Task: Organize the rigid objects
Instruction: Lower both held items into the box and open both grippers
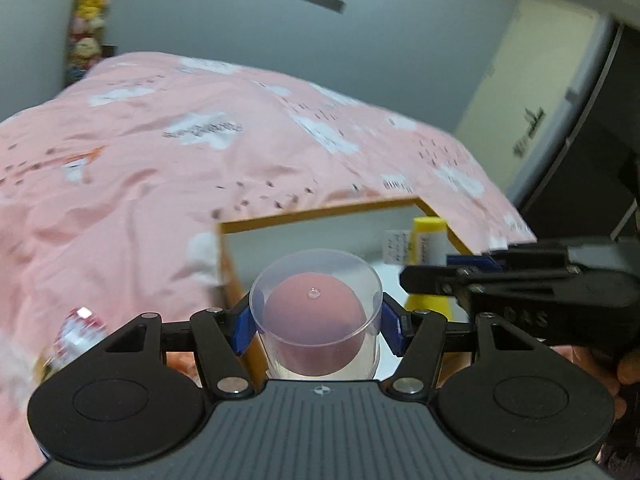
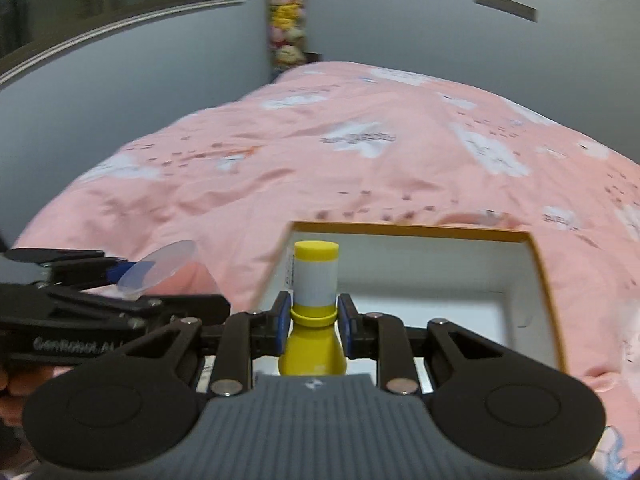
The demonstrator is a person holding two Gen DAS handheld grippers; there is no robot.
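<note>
While both loads hang over the open box (image 2: 536, 264), the step in hand looks like carrying rigid items for sorting: the left gripper (image 1: 316, 322) is clamped on a clear plastic cylinder (image 1: 316, 300) with a pink ball inside, and the right gripper (image 2: 314, 322) is clenched on the neck of a yellow bottle (image 2: 314, 280). Whether they go into the box or come out of it I cannot tell; the next move calls for keeping both upright and apart from each other. The box sits on a bed with a pink cloud-print cover (image 2: 320, 152), grey walls behind, soft toys (image 2: 286, 20) stacked in the corner.
</note>
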